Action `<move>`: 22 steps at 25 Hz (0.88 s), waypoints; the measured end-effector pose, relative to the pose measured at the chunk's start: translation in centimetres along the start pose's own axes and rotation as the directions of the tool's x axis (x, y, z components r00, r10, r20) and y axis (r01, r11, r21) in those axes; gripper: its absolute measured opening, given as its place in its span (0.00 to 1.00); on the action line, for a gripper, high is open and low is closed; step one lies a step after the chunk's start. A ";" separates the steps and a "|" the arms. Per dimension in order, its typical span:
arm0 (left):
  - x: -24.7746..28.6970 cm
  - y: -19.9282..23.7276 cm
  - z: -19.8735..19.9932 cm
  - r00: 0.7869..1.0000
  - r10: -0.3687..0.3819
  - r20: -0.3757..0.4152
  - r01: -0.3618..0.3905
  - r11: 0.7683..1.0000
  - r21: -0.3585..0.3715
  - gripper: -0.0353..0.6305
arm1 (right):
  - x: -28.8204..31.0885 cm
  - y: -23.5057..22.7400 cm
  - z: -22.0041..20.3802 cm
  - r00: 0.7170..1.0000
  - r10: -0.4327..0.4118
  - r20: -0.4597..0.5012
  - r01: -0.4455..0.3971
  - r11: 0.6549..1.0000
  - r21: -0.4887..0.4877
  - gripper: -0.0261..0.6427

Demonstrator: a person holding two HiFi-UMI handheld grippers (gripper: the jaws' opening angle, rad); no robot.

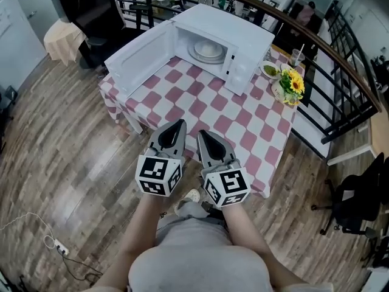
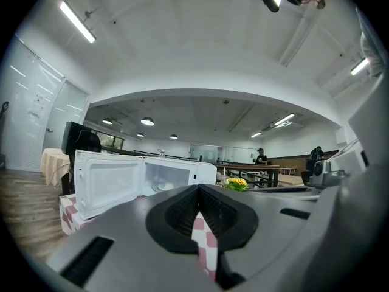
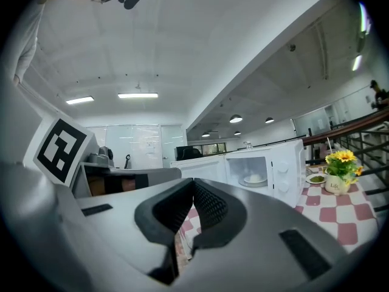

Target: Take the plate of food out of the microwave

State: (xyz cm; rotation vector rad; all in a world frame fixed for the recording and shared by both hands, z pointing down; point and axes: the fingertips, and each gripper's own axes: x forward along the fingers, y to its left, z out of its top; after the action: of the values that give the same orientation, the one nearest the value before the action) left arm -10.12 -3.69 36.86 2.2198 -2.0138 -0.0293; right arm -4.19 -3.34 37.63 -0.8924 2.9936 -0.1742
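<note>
— Wood-plank floor (image 1: 61, 139) all round, and one square tabletop (image 1: 200, 111) under a pink-and-white checked cloth. How many things do you count on it?

— Four. One boxy white microwave (image 1: 243, 38) with its door (image 1: 143, 56) swung wide open, one small dish (image 1: 270, 71) with something green in it, one pale vase of yellow flowers (image 1: 289, 87), and one clear cup (image 1: 296, 56) with a straw.

— And the plate of food?

— One round white plate (image 1: 208, 50), inside the microwave on the oven floor. It carries a pale rounded mound, but I cannot tell what the food is.

— The person's tools?

— Two. The left gripper (image 1: 179, 124) and the right gripper (image 1: 202, 134) are side by side at the near edge of the cloth, well apart from the microwave. Each is smooth grey plastic with a black-and-white marker cube at the back.

— Holding anything?

— Nothing. The left one's ribbed black fingers (image 2: 182, 215) are pressed together at the tips. The right one's fingers (image 3: 209, 205) are the same, with only checked cloth showing through the slit below.
</note>
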 end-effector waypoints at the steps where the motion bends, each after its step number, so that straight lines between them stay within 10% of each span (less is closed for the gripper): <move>1: 0.7 0.4 0.1 1.000 -0.004 -0.002 0.004 1.000 0.001 0.06 | 0.7 -0.5 0.1 1.000 -0.004 0.000 0.004 1.000 0.003 0.08; 22: 11.4 4.4 0.9 0.999 -0.038 -0.017 0.038 0.999 -0.001 0.06 | 8.7 -7.7 1.2 0.999 -0.043 0.013 0.043 0.999 -0.014 0.08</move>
State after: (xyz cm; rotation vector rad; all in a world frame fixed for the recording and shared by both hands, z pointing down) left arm -13.37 -15.51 37.41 2.2499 -1.9630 -0.0152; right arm -7.20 -14.60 37.46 -0.9559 2.9694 -0.1466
